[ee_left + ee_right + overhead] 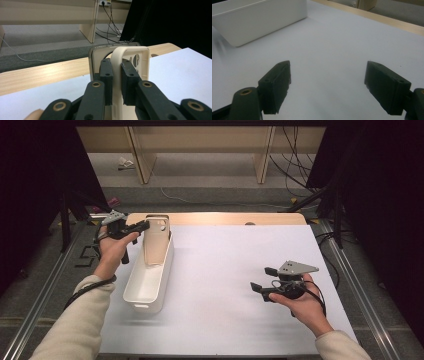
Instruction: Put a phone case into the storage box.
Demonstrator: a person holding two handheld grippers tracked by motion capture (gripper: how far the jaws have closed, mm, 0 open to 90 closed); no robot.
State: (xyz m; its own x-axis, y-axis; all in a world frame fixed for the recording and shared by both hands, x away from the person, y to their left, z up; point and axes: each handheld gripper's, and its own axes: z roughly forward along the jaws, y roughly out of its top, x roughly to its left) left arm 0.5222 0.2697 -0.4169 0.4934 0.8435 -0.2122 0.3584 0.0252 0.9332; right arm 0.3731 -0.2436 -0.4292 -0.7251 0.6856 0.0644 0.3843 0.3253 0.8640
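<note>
Table (240, 285), white-topped, pale wood edge showing along its far side: bears all items below.

Bin (147, 285), white, oblong, open-topped: stands on the table's left part, long axis running away from the person. Seen also in the right gripper view (259, 17), well apart from that gripper.

Lid (156, 242), beige, flat with a raised rim and round cut-outs: stands tilted at the bin's far end, lower edge inside the bin, upper edge lifted. In the left gripper view (130, 57) its rim runs upward between the jaws.

Left gripper (131, 227): jaws pressed together on the lid's rim, pads flat against both faces (117, 82).

Right gripper (263, 279): jaws spread wide, nothing between them (327, 87); hovers over bare table at the right.

Progress, as judged: the lid is gripped and half raised, neither seated flat on the bin nor clear of it. Remaining: carry it to its resting place and release.
</note>
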